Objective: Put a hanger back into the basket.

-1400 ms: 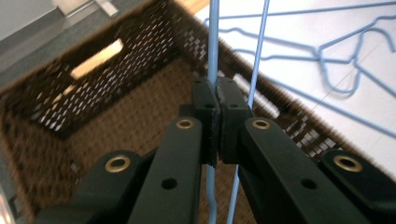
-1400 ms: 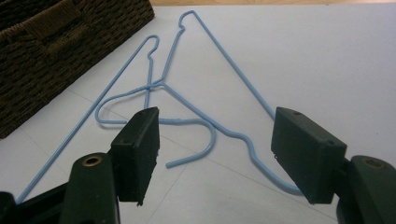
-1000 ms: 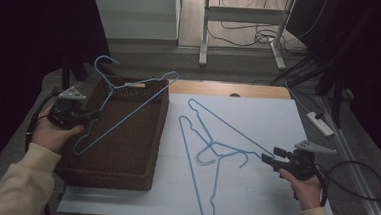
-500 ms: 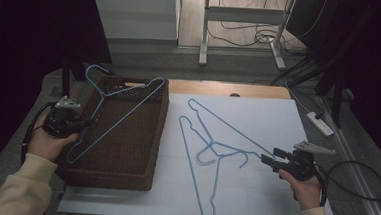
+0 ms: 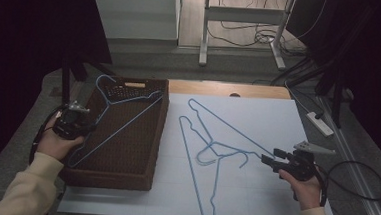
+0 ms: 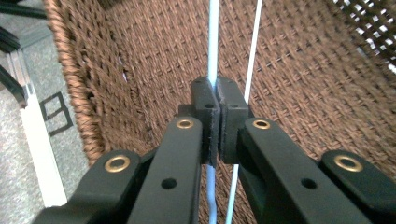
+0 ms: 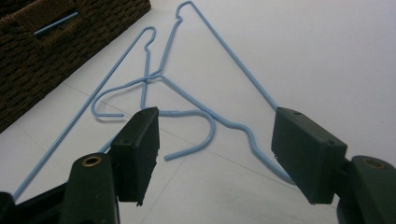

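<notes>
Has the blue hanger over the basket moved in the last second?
Yes. The blue hanger, clamped in the left tool, has sunk toward the brown wicker basket; its hook now sits near the basket's far rim instead of above it.

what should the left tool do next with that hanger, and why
Probably ease it a little lower, then let go. The left tool is shut on a blue hanger that lies tilted across the woven basket, its hook up at the far rim. Two more hangers wait on the white table in front of the open right tool.
</notes>
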`<state>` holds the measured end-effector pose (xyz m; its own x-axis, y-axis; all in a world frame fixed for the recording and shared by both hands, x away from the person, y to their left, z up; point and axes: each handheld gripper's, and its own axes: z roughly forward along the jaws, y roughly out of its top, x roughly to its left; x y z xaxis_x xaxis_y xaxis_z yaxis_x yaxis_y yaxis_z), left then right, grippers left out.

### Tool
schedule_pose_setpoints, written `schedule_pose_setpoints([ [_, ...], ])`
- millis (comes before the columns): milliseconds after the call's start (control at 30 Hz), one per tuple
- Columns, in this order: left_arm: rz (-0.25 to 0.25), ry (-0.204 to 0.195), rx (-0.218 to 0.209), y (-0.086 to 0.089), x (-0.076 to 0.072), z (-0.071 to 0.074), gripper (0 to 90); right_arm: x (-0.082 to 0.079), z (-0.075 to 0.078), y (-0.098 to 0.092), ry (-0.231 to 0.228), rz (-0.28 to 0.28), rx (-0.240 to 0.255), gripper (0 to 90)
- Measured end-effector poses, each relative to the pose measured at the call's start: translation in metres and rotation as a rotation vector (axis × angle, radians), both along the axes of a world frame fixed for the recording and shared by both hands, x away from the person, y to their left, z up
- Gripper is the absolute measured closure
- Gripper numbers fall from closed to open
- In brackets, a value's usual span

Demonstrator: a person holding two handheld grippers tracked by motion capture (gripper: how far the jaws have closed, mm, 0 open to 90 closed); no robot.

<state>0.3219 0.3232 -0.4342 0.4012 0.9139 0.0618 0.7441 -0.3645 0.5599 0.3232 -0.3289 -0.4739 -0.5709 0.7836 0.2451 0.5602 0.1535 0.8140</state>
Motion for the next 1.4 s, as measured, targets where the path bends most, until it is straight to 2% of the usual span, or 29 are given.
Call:
schedule_pose_setpoints([
  [100,0.009,0.023,0.011,-0.003,0.005,-0.004,88.0,0.0,-0.001,0.0,0.003,0.0,-0.001,32.8],
  [133,0.01,0.053,0.025,-0.005,0.009,-0.006,88.0,0.0,-0.001,0.0,0.004,0.0,-0.001,32.8],
  [167,0.01,0.053,0.025,-0.005,0.009,-0.006,87.9,0.0,-0.001,0.0,0.004,0.0,-0.001,32.8],
  [267,0.017,0.098,0.041,-0.009,0.015,-0.011,87.8,0.0,-0.001,0.0,0.007,0.0,-0.001,32.7],
  [400,0.039,0.123,0.062,-0.012,0.023,-0.015,86.9,0.0,-0.001,0.0,0.007,0.001,-0.001,32.7],
  [467,0.042,0.12,0.057,-0.012,0.024,-0.016,84.9,0.0,-0.001,0.0,0.008,0.0,0.0,32.7],
  [567,0.058,0.124,0.061,-0.011,0.027,-0.017,73.3,0.0,-0.002,-0.001,0.01,-0.001,0.003,32.7],
  [600,0.068,0.121,0.065,-0.012,0.027,-0.017,66.4,0.0,-0.002,-0.001,0.011,0.0,0.002,32.7],
  [667,0.085,0.088,0.064,-0.01,0.025,-0.013,53.3,0.0,-0.002,0.0,0.013,0.002,0.002,32.7],
  [700,0.086,0.071,0.059,-0.01,0.024,-0.011,43.2,0.0,-0.002,0.0,0.01,0.003,0.002,32.7],
  [733,0.076,0.021,0.038,-0.008,0.019,-0.005,39.8,0.0,-0.002,0.0,0.011,0.003,0.003,32.7],
  [767,0.076,-0.008,0.034,-0.007,0.016,-0.001,36.6,0.0,-0.002,0.0,0.01,0.003,0.002,32.7],
  [800,0.076,-0.031,0.027,-0.007,0.013,0.003,33.8,0.0,-0.002,-0.001,0.009,0.002,0.003,32.7],
  [833,0.076,-0.031,0.027,-0.007,0.013,0.003,32.2,0.0,-0.002,-0.001,0.009,0.002,0.003,32.7],
  [900,0.049,-0.067,-0.016,-0.006,0.005,0.012,31.4,0.0,-0.002,-0.001,0.009,0.001,0.004,32.7],
  [933,0.019,-0.098,-0.055,-0.007,-0.002,0.019,30.4,0.0,-0.001,-0.001,0.008,0.002,0.004,32.7],
  [967,0.019,-0.098,-0.055,-0.007,-0.002,0.019,30.1,0.0,-0.001,-0.001,0.008,0.002,0.004,32.7],
  [1000,-0.012,-0.128,-0.084,-0.011,-0.01,0.024,30.1,0.0,-0.001,0.0,0.007,0.004,0.003,32.7],
  [1033,-0.012,-0.128,-0.084,-0.011,-0.01,0.024,29.8,0.0,-0.002,0.0,0.007,0.004,0.001,32.6],
  [1067,-0.041,-0.147,-0.119,-0.015,-0.015,0.026,29.5,0.0,-0.002,0.0,0.008,0.005,0.0,32.5],
  [1133,-0.067,-0.159,-0.151,-0.019,-0.02,0.028,28.8,0.001,-0.002,0.0,0.007,0.007,-0.002,32.1],
  [1167,-0.067,-0.159,-0.151,-0.019,-0.02,0.028,28.5,0.001,-0.002,0.0,0.007,0.007,-0.002,32.1],
  [1200,-0.092,-0.167,-0.179,-0.025,-0.024,0.029,28.5,0.001,-0.002,0.001,0.006,0.009,-0.002,32.0],
  [1300,-0.113,-0.179,-0.197,-0.031,-0.028,0.03,28.3,0.001,-0.002,0.001,0.008,0.008,-0.002,31.7],
  [1367,-0.143,-0.206,-0.241,-0.041,-0.035,0.031,28.2,0.001,-0.001,0.001,0.004,0.009,-0.012,31.5],
  [1400,-0.143,-0.206,-0.241,-0.041,-0.035,0.031,28.1,0.001,-0.001,0.001,0.004,0.009,-0.012,31.5],
])
